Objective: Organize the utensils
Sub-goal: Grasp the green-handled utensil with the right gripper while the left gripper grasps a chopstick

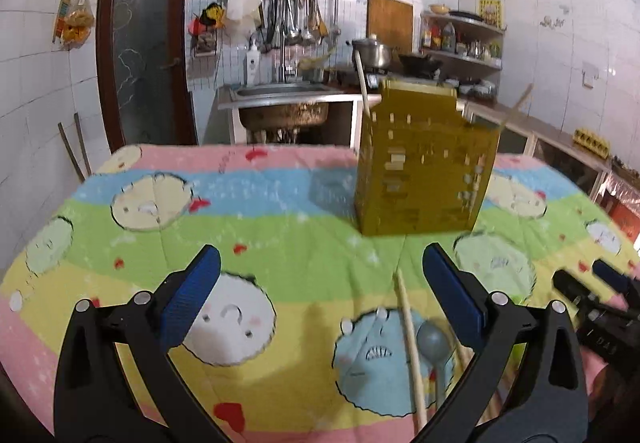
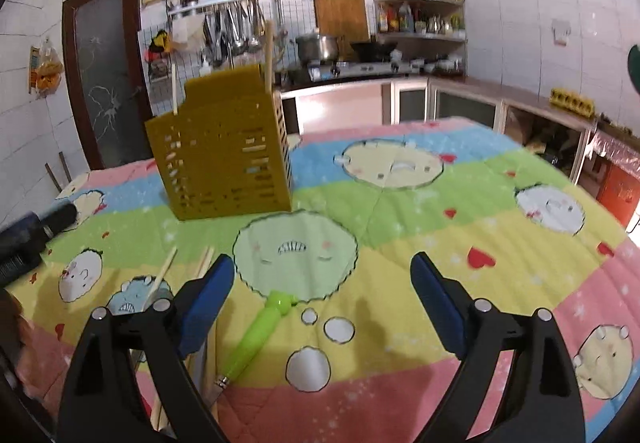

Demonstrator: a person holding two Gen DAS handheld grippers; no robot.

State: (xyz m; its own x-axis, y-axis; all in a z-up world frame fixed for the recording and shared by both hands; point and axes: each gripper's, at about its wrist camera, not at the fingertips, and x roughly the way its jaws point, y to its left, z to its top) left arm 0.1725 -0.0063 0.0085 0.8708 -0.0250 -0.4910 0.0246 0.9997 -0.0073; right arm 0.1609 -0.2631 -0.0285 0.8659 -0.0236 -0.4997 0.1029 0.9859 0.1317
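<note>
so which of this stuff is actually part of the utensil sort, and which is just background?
Job items:
- yellow slotted holder, chopsticks already standing in it
- loose chopsticks
- grey spoon
- green-handled utensil
- left gripper and right gripper, both open, empty

Just lying about:
- cartoon quilt
- sink
- pot
- cutting board

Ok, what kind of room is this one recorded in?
A home kitchen, most likely. A steel sink sits against the tiled wall with ladles hanging above it, and a pot and wok stand on the stove. The work surface is a table under a cartoon-print quilt.
</note>
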